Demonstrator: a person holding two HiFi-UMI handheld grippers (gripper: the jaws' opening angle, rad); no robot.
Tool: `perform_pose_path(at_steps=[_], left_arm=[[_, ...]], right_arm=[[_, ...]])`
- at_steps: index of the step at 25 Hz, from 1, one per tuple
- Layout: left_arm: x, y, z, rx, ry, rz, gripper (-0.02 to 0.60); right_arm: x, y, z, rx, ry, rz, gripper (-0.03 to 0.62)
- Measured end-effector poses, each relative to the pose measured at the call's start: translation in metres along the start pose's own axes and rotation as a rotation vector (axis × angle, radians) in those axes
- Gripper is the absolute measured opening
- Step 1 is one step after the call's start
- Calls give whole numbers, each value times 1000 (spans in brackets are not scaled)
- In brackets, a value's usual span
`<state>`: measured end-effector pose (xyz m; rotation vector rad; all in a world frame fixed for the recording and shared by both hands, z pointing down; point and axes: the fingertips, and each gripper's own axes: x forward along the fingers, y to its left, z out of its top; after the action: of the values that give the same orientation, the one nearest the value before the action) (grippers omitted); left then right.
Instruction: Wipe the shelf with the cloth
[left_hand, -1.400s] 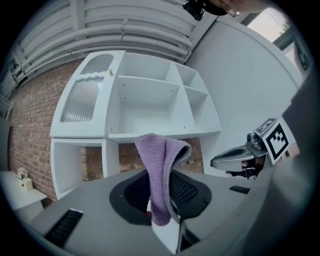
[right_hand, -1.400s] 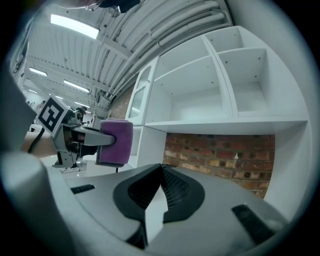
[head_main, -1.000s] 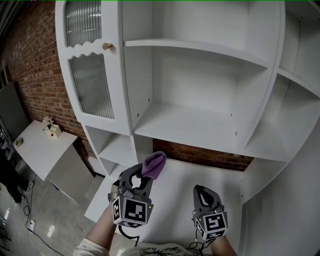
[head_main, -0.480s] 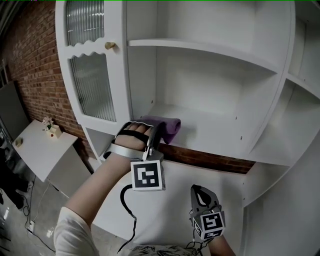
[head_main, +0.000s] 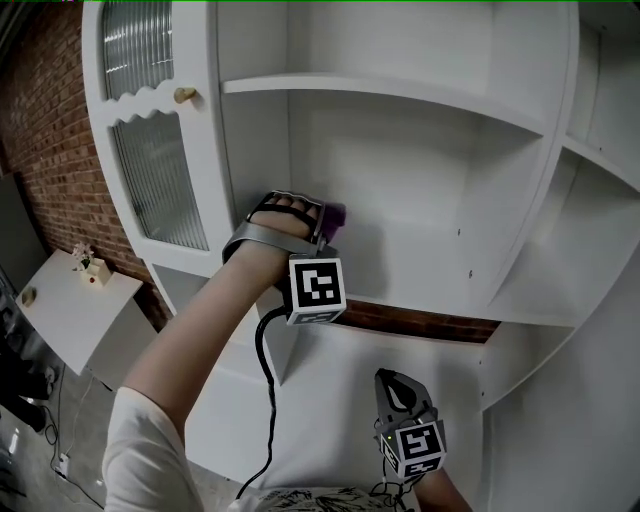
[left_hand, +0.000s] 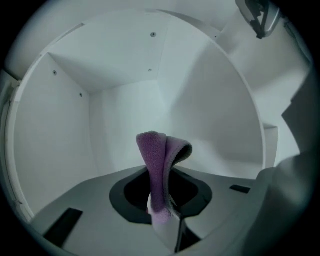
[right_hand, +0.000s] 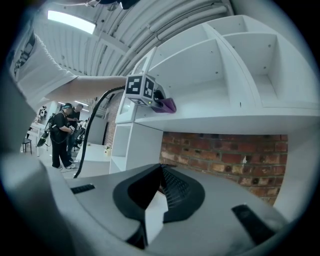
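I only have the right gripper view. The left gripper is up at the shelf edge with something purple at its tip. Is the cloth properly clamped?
Observer: Yes. The left gripper view shows the left gripper shut on the purple cloth, with a fold standing up past the jaws.
Operator: What is it aimed at?
Observer: A rear corner of the shelf compartment. That view shows only bare white walls ahead of the cloth.
Operator: What's to the left of that compartment?
Observer: In the head view, a ribbed glass door with a round knob.
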<state>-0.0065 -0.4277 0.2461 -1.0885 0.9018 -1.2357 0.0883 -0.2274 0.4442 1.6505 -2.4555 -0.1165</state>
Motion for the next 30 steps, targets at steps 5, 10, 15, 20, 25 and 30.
perform_pose_path(at_steps=[5, 10, 15, 20, 25, 30], left_arm=[[40, -21, 7, -43, -10, -90, 94], [69, -39, 7, -75, -14, -125, 94], [80, -50, 11, -201, -53, -194, 94], [87, -61, 15, -256, -70, -304, 92], [76, -76, 17, -208, -84, -402, 87], [52, -77, 15, -161, -101, -392, 86]], right_arm=[[3, -9, -6, 9, 19, -19, 5], [6, -22, -4, 7, 21, -55, 5], [7, -28, 7, -8, 10, -81, 5], [2, -26, 15, -19, 8, -96, 5], [-5, -23, 28, -41, -8, -112, 5], [-14, -25, 45, -67, -30, -145, 5]])
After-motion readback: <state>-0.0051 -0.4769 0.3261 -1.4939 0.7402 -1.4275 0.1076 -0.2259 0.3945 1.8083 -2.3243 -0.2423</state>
